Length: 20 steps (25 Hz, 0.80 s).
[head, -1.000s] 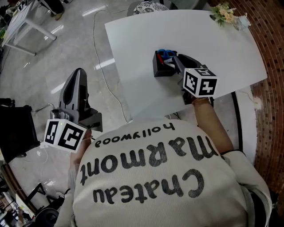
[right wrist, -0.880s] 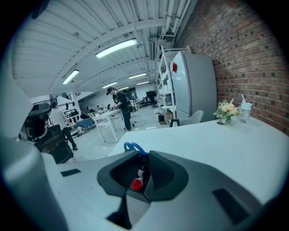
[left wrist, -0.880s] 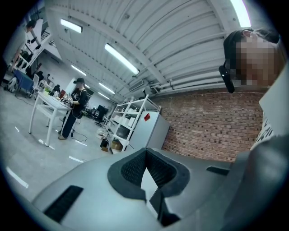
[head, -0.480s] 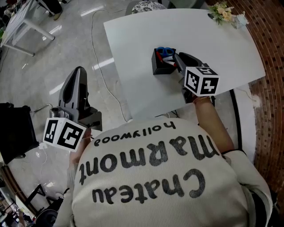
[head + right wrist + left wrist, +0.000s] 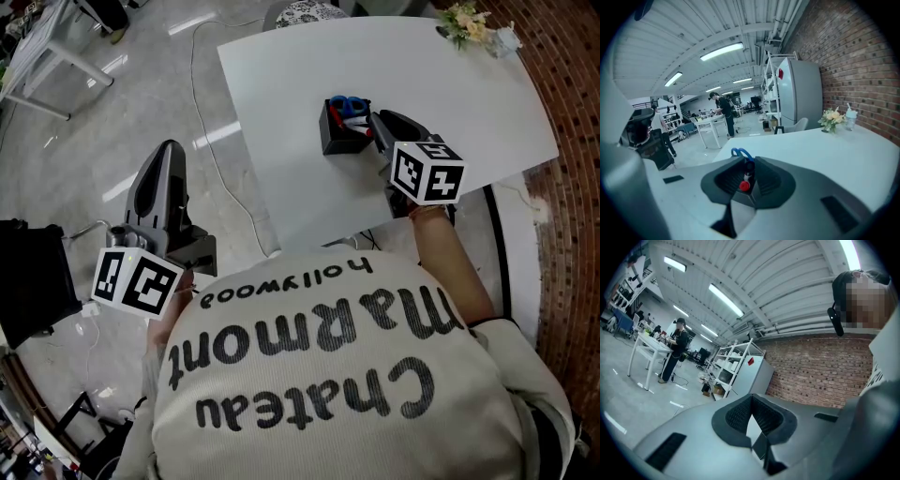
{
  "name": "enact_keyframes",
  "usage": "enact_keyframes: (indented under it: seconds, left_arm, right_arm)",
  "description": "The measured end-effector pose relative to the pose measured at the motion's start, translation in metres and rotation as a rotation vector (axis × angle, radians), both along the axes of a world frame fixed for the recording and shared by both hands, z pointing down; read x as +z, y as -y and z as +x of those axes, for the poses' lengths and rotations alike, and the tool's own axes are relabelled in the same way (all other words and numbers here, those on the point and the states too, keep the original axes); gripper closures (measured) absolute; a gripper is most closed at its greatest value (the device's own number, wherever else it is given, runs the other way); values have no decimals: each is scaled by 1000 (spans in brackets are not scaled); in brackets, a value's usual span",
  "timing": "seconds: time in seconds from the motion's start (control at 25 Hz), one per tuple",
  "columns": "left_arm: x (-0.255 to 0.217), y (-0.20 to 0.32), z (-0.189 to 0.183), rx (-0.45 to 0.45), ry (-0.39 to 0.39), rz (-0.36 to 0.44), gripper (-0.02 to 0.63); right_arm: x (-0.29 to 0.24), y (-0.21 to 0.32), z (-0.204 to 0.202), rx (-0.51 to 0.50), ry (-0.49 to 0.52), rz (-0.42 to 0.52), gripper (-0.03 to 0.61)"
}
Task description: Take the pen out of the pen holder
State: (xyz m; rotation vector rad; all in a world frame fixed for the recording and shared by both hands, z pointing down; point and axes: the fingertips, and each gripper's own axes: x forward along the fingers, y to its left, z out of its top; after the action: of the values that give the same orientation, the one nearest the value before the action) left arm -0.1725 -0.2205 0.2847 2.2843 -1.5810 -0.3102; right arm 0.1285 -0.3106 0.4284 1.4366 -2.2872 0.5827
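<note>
A black pen holder [image 5: 336,141] stands on the white table [image 5: 450,84], with blue scissor handles [image 5: 349,105] sticking out of it. My right gripper [image 5: 375,127] reaches into the holder from the near right. In the right gripper view its jaws [image 5: 745,182] are closed round a dark pen with a red cap [image 5: 744,186], and the scissors [image 5: 740,153] show just behind it. My left gripper [image 5: 167,159] hangs over the floor, well left of the table; its jaws [image 5: 752,420] are shut with nothing between them.
A small bunch of flowers [image 5: 466,23] and a cup sit at the table's far right corner. A white cable [image 5: 211,141] runs over the floor beside the table's left edge. A brick wall [image 5: 572,187] lies to the right, and a chair [image 5: 305,13] stands behind the table.
Almost nothing. The right gripper stays at the holder on the pen, and the left gripper has not moved.
</note>
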Motion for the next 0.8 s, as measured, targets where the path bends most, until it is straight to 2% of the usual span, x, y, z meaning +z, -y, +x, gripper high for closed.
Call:
enact_keyframes:
  seconds: [0.8]
  left_arm:
    - [-4, -8, 6, 50, -6, 18, 612]
  right_arm:
    - [-14, -21, 8, 52, 8, 42, 506]
